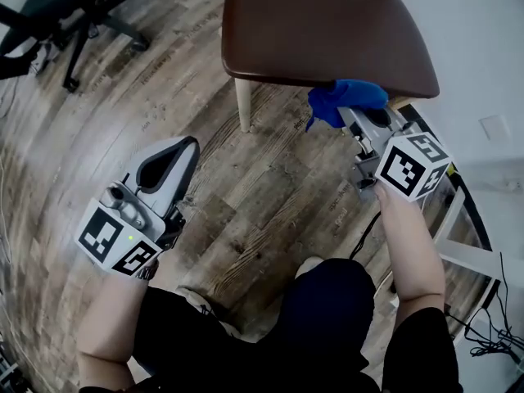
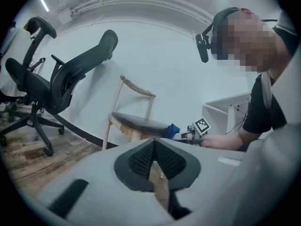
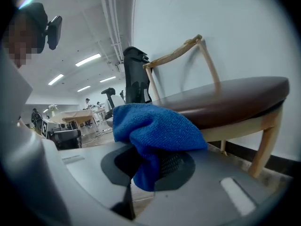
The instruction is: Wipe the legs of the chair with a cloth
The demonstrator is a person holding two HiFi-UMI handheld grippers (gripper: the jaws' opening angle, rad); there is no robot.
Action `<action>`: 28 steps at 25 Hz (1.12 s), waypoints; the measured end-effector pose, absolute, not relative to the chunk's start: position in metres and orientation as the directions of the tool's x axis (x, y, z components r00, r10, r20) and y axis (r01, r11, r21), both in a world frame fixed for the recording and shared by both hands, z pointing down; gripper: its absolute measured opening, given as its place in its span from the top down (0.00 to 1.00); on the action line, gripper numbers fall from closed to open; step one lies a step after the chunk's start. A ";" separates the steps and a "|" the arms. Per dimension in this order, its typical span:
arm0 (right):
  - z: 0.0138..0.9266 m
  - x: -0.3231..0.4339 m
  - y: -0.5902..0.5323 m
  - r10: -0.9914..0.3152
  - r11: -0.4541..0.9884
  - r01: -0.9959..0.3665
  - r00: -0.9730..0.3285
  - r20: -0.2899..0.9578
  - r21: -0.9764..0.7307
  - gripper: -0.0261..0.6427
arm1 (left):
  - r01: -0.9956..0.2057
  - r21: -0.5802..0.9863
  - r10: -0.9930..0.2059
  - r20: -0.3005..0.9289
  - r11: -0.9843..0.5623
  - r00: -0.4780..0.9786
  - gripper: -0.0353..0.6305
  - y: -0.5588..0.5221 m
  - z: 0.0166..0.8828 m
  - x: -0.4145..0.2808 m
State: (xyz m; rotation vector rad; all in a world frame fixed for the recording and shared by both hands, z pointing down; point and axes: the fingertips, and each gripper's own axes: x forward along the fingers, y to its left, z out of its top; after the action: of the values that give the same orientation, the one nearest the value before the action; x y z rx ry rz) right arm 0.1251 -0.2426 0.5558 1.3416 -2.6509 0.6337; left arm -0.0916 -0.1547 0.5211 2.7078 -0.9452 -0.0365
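Fingers of right gripper [image 1: 354, 115] pinch blue cloth [image 1: 348, 97] beside chair [image 1: 327, 23] seat; firm, full-length strokes down leg [image 1: 243, 105] look advisable. Left gripper [image 1: 187, 147] fingers pressed together.

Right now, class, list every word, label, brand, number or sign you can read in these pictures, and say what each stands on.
No text can be read in any view.
On the left marker cube: black-and-white square patterns only, no letters.
On the right marker cube: the same patterns, no letters.
On the blue cloth and the chair: no label shows.
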 end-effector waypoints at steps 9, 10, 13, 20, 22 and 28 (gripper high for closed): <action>0.559 0.021 -0.247 -0.605 0.675 -0.666 -0.746 0.279 -0.316 0.86 | -0.605 0.267 -0.615 0.056 -0.750 0.787 0.95 -0.153 0.517 -0.099; 0.559 0.010 -0.247 -0.592 0.687 -0.654 -0.757 0.277 -0.319 0.86 | -0.604 0.266 -0.614 0.054 -0.751 0.787 0.95 -0.153 0.516 -0.100; 0.560 -0.019 -0.248 -0.557 0.710 -0.618 -0.787 0.267 -0.339 0.86 | -0.602 0.264 -0.612 0.052 -0.753 0.789 0.95 -0.153 0.515 -0.099; 0.561 -0.041 -0.256 -0.556 0.671 -0.589 -0.801 0.220 -0.449 0.86 | -0.602 0.268 -0.614 0.048 -0.752 0.788 0.95 -0.153 0.516 -0.101; 0.563 -0.039 -0.257 -0.561 0.674 -0.591 -0.800 0.212 -0.444 0.86 | -0.600 0.264 -0.611 0.048 -0.756 0.790 0.95 -0.153 0.517 -0.097; 0.580 -0.036 -0.258 -0.570 0.671 -0.605 -0.790 0.224 -0.428 0.86 | -0.598 0.265 -0.607 0.053 -0.757 0.793 0.95 -0.151 0.517 -0.095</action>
State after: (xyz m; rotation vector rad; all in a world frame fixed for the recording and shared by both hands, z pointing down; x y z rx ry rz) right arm -0.0356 -0.2575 0.5800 0.9883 -2.8057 0.7588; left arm -0.0949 -0.1509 0.5165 2.7151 -0.9312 -0.0524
